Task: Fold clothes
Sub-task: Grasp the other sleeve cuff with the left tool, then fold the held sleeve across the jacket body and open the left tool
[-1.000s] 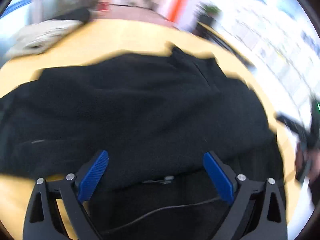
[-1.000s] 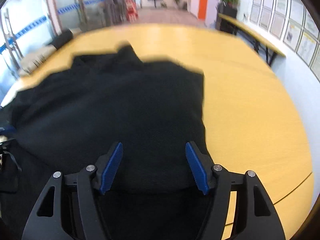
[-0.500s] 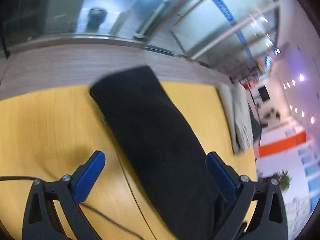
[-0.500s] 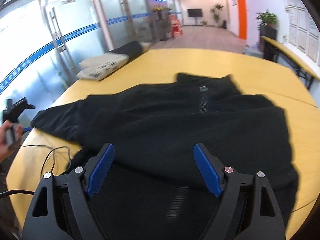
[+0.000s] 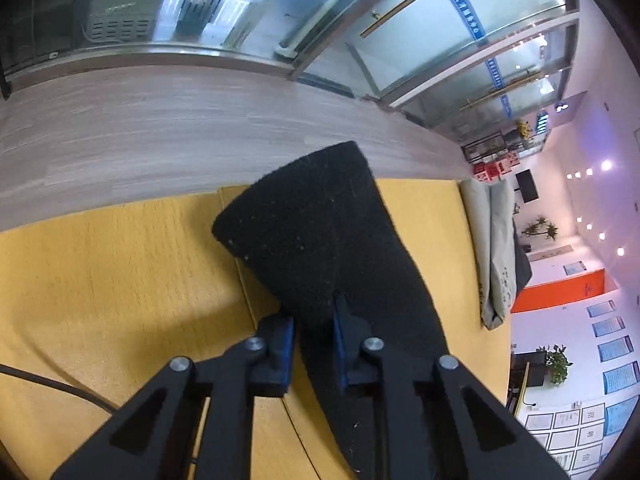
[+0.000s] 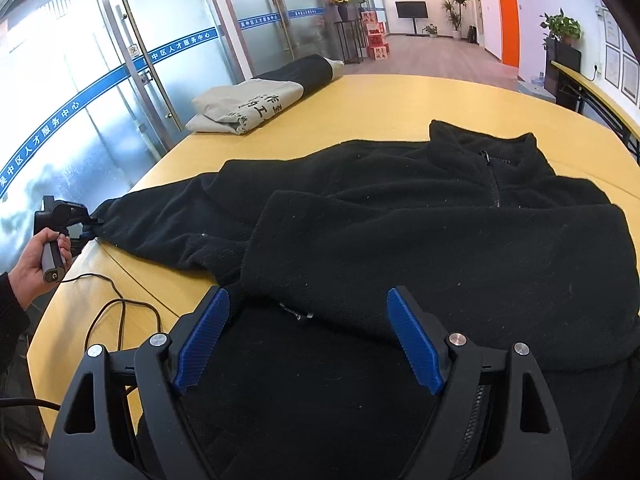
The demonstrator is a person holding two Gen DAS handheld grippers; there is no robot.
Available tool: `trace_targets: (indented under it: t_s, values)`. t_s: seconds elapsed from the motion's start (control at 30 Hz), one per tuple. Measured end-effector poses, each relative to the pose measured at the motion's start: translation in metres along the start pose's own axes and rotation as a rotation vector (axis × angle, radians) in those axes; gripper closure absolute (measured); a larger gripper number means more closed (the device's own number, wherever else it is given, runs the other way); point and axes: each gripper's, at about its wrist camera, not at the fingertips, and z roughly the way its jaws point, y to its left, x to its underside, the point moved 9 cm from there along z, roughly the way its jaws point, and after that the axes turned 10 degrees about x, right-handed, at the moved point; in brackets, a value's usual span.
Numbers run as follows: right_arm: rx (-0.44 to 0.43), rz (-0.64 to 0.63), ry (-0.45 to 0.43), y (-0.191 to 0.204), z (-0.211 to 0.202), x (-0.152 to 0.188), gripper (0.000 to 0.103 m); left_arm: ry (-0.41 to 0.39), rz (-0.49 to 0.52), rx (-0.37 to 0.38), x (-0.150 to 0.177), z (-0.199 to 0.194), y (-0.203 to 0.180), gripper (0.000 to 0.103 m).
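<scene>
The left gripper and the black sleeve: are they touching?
Touching. In the left wrist view the left gripper has its jaws closed on the sleeve, with the fabric pinched between the blue pads.

Bright, sharp fisheye views with curved dark edges and glare off the glass.

- My left gripper [image 5: 313, 334] is matte black plastic, its two arms braced with triangular cut-outs.
- Blue ribbed pads line its fingers [image 5: 285, 344]; round silver screws sit at the pivots.
- My right gripper [image 6: 308, 338] has the same build: black frame, triangular openings, silver screw heads on each side.
- Its fingers [image 6: 202, 340] carry long blue pads with fine ridges.
- My left hand [image 6: 38, 258] comes out of a dark sleeve [image 6: 10, 312].
- A thin black cable [image 6: 116, 308] loops on the table near the left edge.
</scene>
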Motion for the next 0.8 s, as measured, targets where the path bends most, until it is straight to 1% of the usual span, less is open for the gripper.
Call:
trace_targets:
  t_s: [0.07,0.17,0.2,0.27,0.3,0.37,0.4,0.47,0.57,0.6,0.63,0.67,0.7,0.8]
  values:
    - [0.003,0.004,0.001,-0.001,-0.004,0.003,0.02,-0.03,0.014,0.034,-0.001,-0.009,-0.015,0.091]
    - [0.005,0.022,-0.007,-0.01,-0.015,0.005,0.02,-0.084,0.086,0.122,0.008,-0.037,-0.063,0.093]
    - [0.004,0.03,-0.015,-0.013,-0.02,0.004,0.02,-0.092,0.132,0.152,0.017,-0.046,-0.087,0.093]
    - [0.0,0.047,-0.039,-0.02,-0.034,0.001,0.02,-0.082,0.243,0.228,0.047,-0.063,-0.149,0.093]
    - [-0.003,0.06,-0.059,-0.025,-0.042,-0.004,0.02,-0.057,0.316,0.289,0.073,-0.071,-0.191,0.093]
    - [-0.009,0.085,-0.099,-0.034,-0.06,-0.012,0.02,0.002,0.42,0.389,0.124,-0.082,-0.251,0.093]
    - [-0.013,0.098,-0.119,-0.038,-0.069,-0.016,0.02,0.051,0.481,0.45,0.162,-0.086,-0.289,0.093]
    - [-0.019,0.127,-0.165,-0.052,-0.091,-0.026,0.02,0.137,0.568,0.531,0.228,-0.089,-0.341,0.093]
    - [0.003,0.163,-0.232,-0.082,-0.13,-0.035,0.02,0.296,0.66,0.627,0.345,-0.077,-0.398,0.093]
    - [0.017,0.184,-0.252,-0.097,-0.144,-0.035,0.02,0.374,0.675,0.635,0.393,-0.069,-0.409,0.093]
    - [0.034,0.212,-0.268,-0.115,-0.155,-0.034,0.02,0.428,0.694,0.637,0.431,-0.061,-0.413,0.093]
    - [0.05,0.239,-0.283,-0.133,-0.166,-0.032,0.016,0.479,0.713,0.639,0.467,-0.052,-0.417,0.093]
    - [0.066,0.265,-0.292,-0.15,-0.176,-0.029,0.015,0.54,0.74,0.621,0.514,-0.039,-0.415,0.093]
    - [0.122,0.344,-0.263,-0.205,-0.185,-0.006,0.014,0.646,0.843,0.574,0.618,-0.011,-0.395,0.093]
